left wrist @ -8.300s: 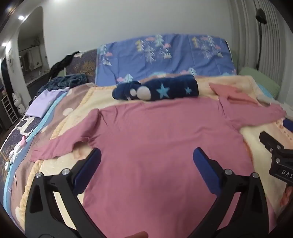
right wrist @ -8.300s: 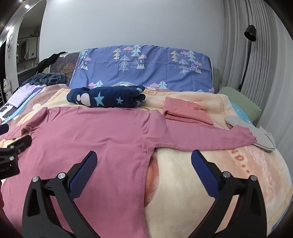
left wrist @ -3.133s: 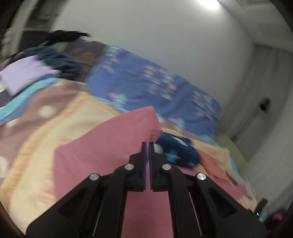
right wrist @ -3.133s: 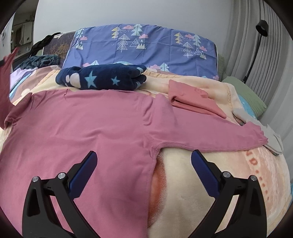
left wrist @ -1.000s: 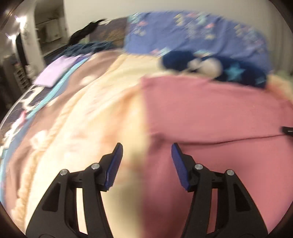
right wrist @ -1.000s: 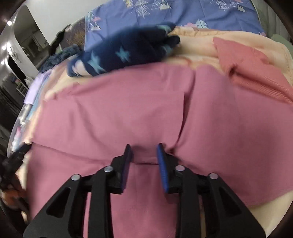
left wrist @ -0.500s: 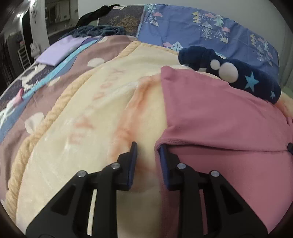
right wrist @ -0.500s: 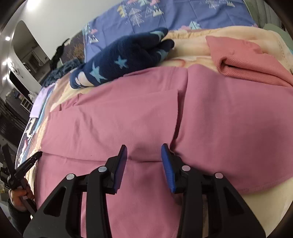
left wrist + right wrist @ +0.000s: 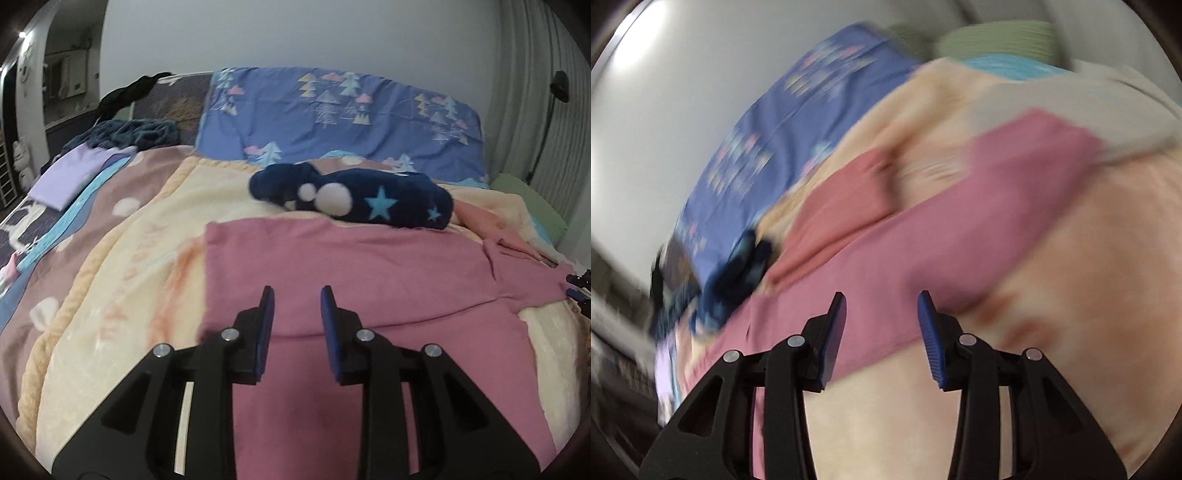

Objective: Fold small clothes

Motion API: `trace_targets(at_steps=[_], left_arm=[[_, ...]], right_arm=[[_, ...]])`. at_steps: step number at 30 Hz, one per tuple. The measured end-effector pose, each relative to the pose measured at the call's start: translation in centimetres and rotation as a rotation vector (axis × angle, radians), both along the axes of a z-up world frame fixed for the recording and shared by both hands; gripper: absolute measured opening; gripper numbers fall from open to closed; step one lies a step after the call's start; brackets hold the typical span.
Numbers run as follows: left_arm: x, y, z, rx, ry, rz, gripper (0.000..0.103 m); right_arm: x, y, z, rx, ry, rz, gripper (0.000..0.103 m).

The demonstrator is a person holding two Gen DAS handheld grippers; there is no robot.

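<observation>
A pink long-sleeved top (image 9: 369, 266) lies flat on the cream blanket (image 9: 140, 258), its left sleeve folded in across the body. My left gripper (image 9: 294, 295) is open and empty, above the folded left part of the top. In the blurred, tilted right wrist view, my right gripper (image 9: 882, 299) is open and empty over the top's right sleeve (image 9: 960, 221), which stretches out toward the bed's right side. The right gripper's tip also shows in the left wrist view (image 9: 578, 291) at the far right edge.
A navy star-patterned roll (image 9: 351, 195) lies beyond the top, with a blue tree-print pillow (image 9: 343, 110) behind it. A folded salmon garment (image 9: 842, 210) lies near the right sleeve. Lilac cloth (image 9: 74, 173) and dark clothes (image 9: 125, 133) sit far left. A green pillow (image 9: 532, 206) lies right.
My left gripper has lifted back from the top's left edge and opened wider. My right gripper has swung quickly right, from the body of the top to the outstretched right sleeve, and opened wider.
</observation>
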State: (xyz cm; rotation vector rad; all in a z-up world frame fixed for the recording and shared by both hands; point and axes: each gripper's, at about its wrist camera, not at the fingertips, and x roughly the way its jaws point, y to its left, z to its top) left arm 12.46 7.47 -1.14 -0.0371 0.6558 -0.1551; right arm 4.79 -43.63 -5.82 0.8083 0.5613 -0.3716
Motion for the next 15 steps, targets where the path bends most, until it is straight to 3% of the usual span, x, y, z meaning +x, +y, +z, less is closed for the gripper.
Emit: trace_targets(at_steps=[3, 5, 7, 9, 13, 14, 15], left_arm=[[3.2, -2.8, -1.0, -0.037, 0.028, -0.047, 0.037], [5.3, -4.1, -2.5, -0.016, 0.058, -0.047, 0.049], [7.6, -5.1, -5.4, 0.022, 0.141, -0.022, 0.05], [9.4, -5.2, -9.5, 0.027, 0.254, -0.012, 0.053], [9.2, -4.9, -9.9, -0.013, 0.234, -0.023, 0.052], [9.2, -5.0, -10.1, -0.011, 0.23, -0.023, 0.052], [9.2, -5.1, -10.2, -0.007, 0.229, -0.022, 0.052]], right_arm=[[-3.3, -4.9, -0.9, 0.1, -0.04, -0.176, 0.041], [-4.1, -6.6, -1.2, 0.121, -0.045, -0.23, 0.041], [-4.7, -7.7, -1.6, 0.144, -0.061, -0.27, 0.042], [-4.4, -8.2, -2.0, 0.164, -0.079, -0.27, 0.051], [-3.6, -9.0, -2.1, 0.14, -0.11, -0.285, 0.055], [-3.0, -9.0, -2.0, 0.123, -0.112, -0.28, 0.054], [-2.4, -8.9, -1.9, 0.109, -0.11, -0.268, 0.038]])
